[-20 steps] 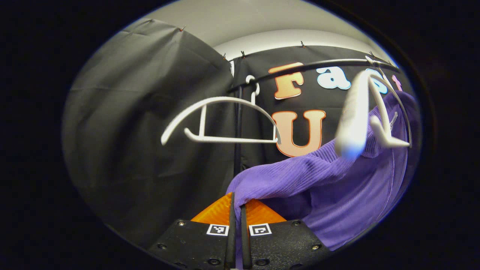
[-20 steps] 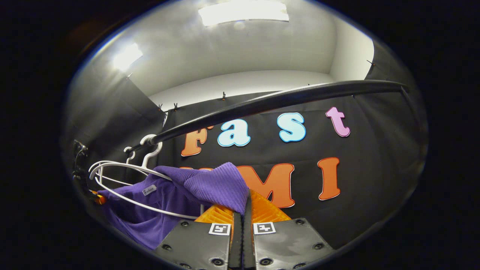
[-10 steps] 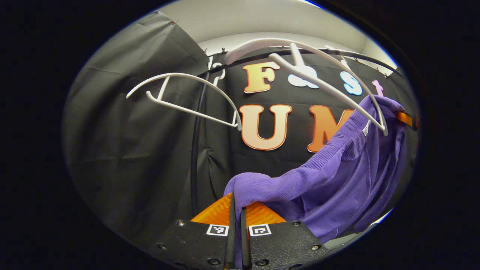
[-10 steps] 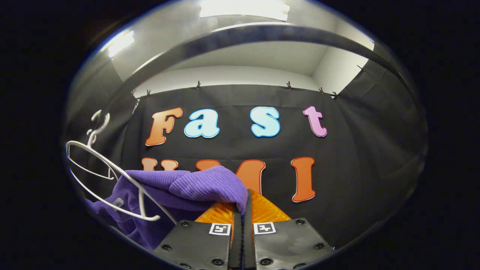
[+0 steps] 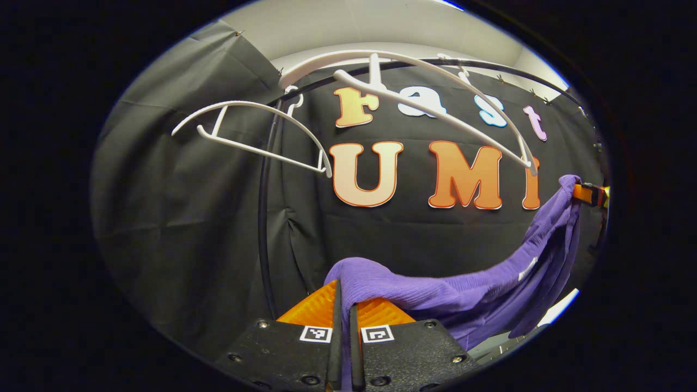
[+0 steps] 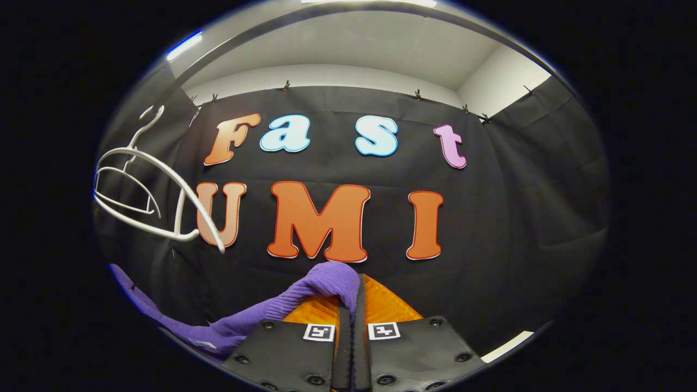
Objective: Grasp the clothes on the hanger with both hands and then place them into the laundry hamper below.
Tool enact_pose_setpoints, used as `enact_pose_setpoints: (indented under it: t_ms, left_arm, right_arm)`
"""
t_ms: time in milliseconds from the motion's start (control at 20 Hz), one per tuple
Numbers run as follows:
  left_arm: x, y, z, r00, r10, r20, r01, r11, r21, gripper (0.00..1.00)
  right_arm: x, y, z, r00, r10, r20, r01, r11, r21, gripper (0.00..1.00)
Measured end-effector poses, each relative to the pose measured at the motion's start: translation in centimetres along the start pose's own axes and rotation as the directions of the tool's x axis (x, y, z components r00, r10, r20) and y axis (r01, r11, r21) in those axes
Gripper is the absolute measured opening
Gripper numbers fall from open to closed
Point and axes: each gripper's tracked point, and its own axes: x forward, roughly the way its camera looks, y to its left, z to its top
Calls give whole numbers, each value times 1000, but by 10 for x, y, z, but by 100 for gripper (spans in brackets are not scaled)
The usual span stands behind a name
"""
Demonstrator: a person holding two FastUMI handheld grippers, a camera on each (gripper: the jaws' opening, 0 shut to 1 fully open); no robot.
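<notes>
Purple top (image 5: 463, 296) is pinched at each shoulder by my left gripper (image 5: 343, 305) and right gripper (image 6: 353, 302), both clamped shut on cloth. I hold it stretched between them so it clears the white hanger (image 5: 430, 109), at twelve o'clock in the left gripper view, for lowering.

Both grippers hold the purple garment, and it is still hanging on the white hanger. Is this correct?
Not quite. Both grippers do hold the purple garment, but it is off the white hanger, which hangs bare on the rail above, as the left gripper view shows.
</notes>
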Motion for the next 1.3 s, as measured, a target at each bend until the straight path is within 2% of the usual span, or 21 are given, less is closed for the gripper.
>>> enact_pose_setpoints:
  t_ms: [150,300,350,450,500,650,700,800,850,950,1000,1050,1150,1200,1300]
  left_arm:
    - [-8,-3,11,1000,-11,23,11,1000,5,4]
    - [-11,1,24,999,-27,29,26,999,24,4]
    - [-15,1,28,999,-33,35,32,999,22,4]
    - [-20,-4,37,998,-45,50,44,999,11,6]
    - [-23,-7,40,997,-51,58,51,999,6,6]
    - [-31,-19,48,994,-69,79,71,997,-11,4]
    - [-35,-26,47,994,-81,79,83,996,-23,6]
    - [-36,-36,43,992,-103,70,105,994,-26,7]
    - [-37,-41,41,992,-111,65,113,993,-21,7]
    - [-36,-49,35,990,-132,50,132,991,-11,7]
    - [-38,-53,30,989,-141,36,142,990,-10,4]
    - [-39,-56,24,989,-148,20,148,989,-16,6]
    - [-41,-66,3,985,-170,-27,169,984,-50,6]
    - [-45,-74,-10,981,-185,-58,181,981,-74,7]
    - [-50,-88,-33,972,-209,-111,197,975,-105,7]
  right_arm:
    - [-24,7,2,999,34,0,-34,999,-31,9]
    - [-46,34,11,992,126,7,-126,992,-6,9]
    - [-50,46,14,988,157,7,-157,988,7,5]
    - [-62,64,14,978,209,0,-209,977,27,5]
    - [-67,74,13,972,234,-5,-234,972,29,9]
    - [-79,105,6,952,305,-22,-304,952,36,5]
    - [-83,117,2,944,328,-31,-326,944,41,9]
    - [-91,139,-7,926,373,-51,-371,927,50,5]
    - [-95,147,-12,917,394,-61,-391,919,58,9]
    - [-103,160,-22,901,427,-81,-421,903,79,9]
    - [-106,165,-29,894,439,-95,-431,898,91,9]
    - [-108,169,-36,888,446,-111,-436,894,101,5]
    - [-112,178,-58,874,459,-158,-443,888,123,5]
    - [-115,182,-70,863,468,-189,-449,883,136,9]
    - [-124,189,-94,840,480,-253,-452,877,163,9]
